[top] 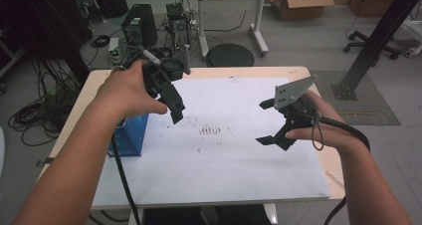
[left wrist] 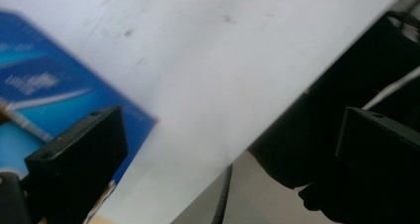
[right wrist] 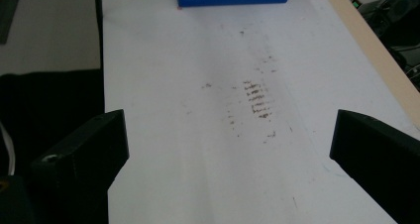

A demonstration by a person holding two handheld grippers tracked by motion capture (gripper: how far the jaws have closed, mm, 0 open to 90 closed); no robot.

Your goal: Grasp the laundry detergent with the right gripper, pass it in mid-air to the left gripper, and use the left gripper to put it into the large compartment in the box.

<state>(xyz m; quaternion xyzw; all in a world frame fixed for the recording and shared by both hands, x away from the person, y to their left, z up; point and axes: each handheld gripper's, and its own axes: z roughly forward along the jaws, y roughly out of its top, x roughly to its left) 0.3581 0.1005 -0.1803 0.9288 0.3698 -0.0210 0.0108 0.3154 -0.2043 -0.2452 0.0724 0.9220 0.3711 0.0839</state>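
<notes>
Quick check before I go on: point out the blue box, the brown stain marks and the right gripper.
blue box [top: 130, 135]: high view, its front face.
brown stain marks [right wrist: 257, 101]: right gripper view, middle of the streaks.
right gripper [top: 265, 121]: high view, midway between its open jaws.

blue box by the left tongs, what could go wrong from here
1. The blue box sits at the left edge of the white mat; a nudge from the left tongs could push it off the table.
2. The left cable trails beside the box and might drag it.

Blue box [top: 130, 135] on stained white mat [top: 224, 155] — wooden table [top: 331, 165]
</notes>
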